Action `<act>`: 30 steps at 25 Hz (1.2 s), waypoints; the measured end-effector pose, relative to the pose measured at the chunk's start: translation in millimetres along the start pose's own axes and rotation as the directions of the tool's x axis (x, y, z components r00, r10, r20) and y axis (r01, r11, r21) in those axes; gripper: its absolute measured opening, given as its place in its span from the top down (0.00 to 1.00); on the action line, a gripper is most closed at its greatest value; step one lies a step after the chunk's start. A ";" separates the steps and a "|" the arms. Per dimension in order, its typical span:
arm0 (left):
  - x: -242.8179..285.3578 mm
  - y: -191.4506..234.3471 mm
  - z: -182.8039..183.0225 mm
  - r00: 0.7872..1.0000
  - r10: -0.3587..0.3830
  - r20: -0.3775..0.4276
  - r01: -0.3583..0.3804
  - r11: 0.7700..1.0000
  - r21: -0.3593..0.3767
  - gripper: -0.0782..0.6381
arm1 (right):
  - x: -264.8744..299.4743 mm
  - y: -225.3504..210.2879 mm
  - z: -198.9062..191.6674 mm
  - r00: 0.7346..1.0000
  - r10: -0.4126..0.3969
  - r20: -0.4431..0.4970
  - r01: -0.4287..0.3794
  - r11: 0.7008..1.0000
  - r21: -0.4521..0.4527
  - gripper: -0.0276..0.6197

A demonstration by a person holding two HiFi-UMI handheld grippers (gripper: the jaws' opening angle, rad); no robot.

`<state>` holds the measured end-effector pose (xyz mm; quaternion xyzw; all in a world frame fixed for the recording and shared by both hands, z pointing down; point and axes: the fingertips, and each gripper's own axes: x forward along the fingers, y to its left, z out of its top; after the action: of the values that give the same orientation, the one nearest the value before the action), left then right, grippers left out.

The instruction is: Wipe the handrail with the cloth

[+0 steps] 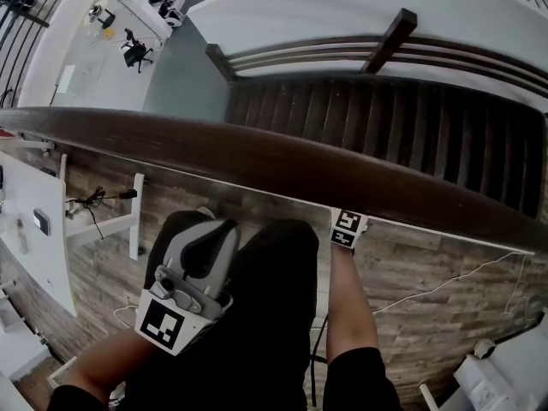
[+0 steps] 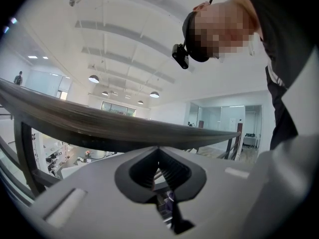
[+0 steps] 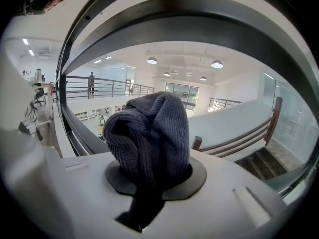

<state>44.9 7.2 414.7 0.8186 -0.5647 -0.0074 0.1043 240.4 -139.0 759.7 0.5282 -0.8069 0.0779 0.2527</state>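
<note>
Dark wooden handrail (image 1: 282, 165) crosses the head view from the left edge to the lower right, with stairs (image 1: 385, 118) dropping away beyond it. The right gripper (image 3: 154, 176) is tucked under the rail's near edge, so from above only its marker cube (image 1: 347, 228) shows. Its jaws are clamped on a bunched blue-grey knitted cloth (image 3: 149, 133), which stands up toward the rail curving overhead; whether the two touch cannot be told. The left gripper (image 1: 210, 234) hangs low, close to the person's body and apart from the rail, its jaws pressed together with nothing between them.
</note>
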 end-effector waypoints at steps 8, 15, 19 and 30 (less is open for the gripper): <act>15.6 -6.6 5.7 1.000 -0.011 0.008 0.011 1.000 -0.027 0.89 | -10.1 -22.4 -3.6 0.999 0.049 0.020 -0.050 0.998 0.047 0.85; 24.3 -9.9 9.1 0.999 -0.027 0.030 0.027 0.999 -0.018 0.89 | -42.8 -24.8 12.4 0.997 0.029 0.075 -0.038 0.992 0.121 0.85; 22.4 -5.0 19.2 0.999 -0.030 0.030 0.031 0.999 -0.031 0.89 | -72.2 -20.2 31.3 0.997 -0.011 0.079 -0.005 0.981 0.194 0.85; -11.9 45.6 49.2 0.999 0.031 0.037 -0.028 0.997 -0.074 0.89 | -197.0 9.7 126.6 0.974 -0.024 0.226 -0.021 0.981 0.193 0.86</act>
<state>-7.9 -5.3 373.5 0.8056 -0.5779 -0.0422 0.1236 252.5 -24.4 555.6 0.5565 -0.8186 0.0950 0.1060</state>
